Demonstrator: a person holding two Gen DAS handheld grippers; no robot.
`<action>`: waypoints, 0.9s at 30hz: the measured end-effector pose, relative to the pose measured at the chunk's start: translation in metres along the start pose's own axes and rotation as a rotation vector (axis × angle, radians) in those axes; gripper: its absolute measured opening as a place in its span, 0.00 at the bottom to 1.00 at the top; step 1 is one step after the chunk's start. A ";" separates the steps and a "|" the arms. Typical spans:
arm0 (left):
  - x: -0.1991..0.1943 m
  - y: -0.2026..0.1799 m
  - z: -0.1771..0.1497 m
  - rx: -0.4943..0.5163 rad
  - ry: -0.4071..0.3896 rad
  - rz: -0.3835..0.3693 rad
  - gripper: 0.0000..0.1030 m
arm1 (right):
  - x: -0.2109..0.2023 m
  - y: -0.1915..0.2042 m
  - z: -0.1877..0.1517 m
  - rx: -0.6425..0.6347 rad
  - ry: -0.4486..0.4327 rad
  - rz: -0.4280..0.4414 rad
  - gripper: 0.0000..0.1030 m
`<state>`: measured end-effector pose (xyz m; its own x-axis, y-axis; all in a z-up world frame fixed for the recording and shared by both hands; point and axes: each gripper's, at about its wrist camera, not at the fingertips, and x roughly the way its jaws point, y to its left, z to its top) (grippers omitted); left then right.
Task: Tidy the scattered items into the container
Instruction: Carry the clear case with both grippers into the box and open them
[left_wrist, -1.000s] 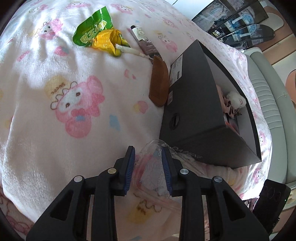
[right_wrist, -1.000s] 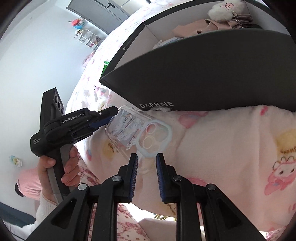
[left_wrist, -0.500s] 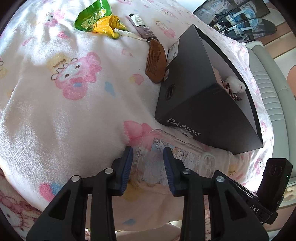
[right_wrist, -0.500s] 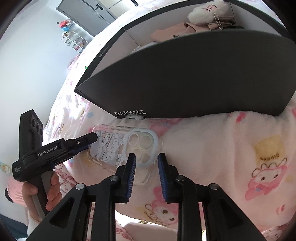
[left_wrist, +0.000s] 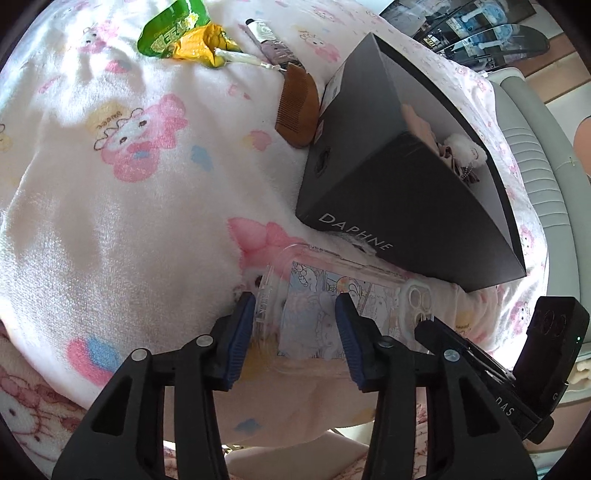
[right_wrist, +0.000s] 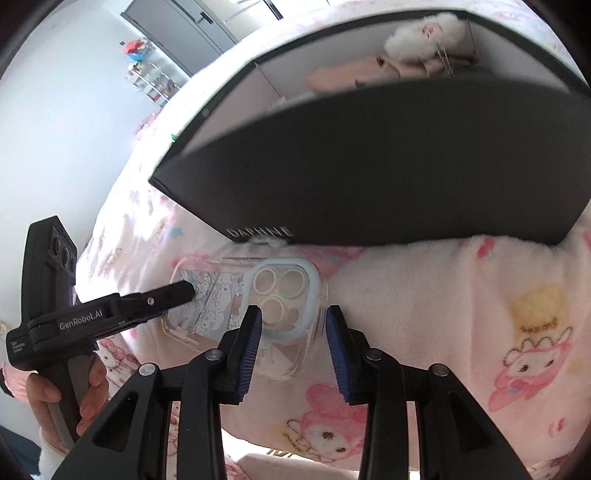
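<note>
A clear phone case (left_wrist: 325, 295) with a cartoon print and a pale blue camera ring lies flat on the pink blanket, just in front of the black DAPHNE box (left_wrist: 402, 177). My left gripper (left_wrist: 295, 332) is open, its fingers standing on either side of the case's printed end. My right gripper (right_wrist: 293, 343) is open over the camera-ring end (right_wrist: 284, 291). The box (right_wrist: 388, 158) holds a pink cloth and a white plush (right_wrist: 424, 33).
A brown comb (left_wrist: 297, 107) leans by the box's far corner. A green and yellow snack bag (left_wrist: 184, 33) and a small tube (left_wrist: 269, 40) lie further back. The blanket (left_wrist: 129, 203) drops off at the near edge. A grey sofa arm (left_wrist: 535, 147) stands right.
Both grippers have opened wide. The case was held up by the left gripper a second ago; it now lies flat on the blanket with the right gripper closer over it.
</note>
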<state>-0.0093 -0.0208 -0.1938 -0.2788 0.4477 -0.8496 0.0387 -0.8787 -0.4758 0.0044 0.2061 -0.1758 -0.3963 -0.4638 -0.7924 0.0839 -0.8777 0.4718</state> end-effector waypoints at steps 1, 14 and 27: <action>-0.008 -0.002 -0.002 0.003 -0.006 -0.019 0.43 | -0.009 0.002 0.002 0.000 -0.018 0.011 0.31; -0.058 -0.112 0.088 0.181 -0.158 -0.173 0.43 | -0.099 0.005 0.068 -0.060 -0.272 -0.002 0.32; 0.032 -0.127 0.126 0.177 -0.010 0.007 0.45 | -0.044 -0.036 0.116 -0.008 -0.082 -0.095 0.37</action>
<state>-0.1438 0.0840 -0.1324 -0.2884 0.4403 -0.8503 -0.1286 -0.8977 -0.4213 -0.0870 0.2725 -0.1131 -0.4766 -0.3675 -0.7986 0.0499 -0.9183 0.3928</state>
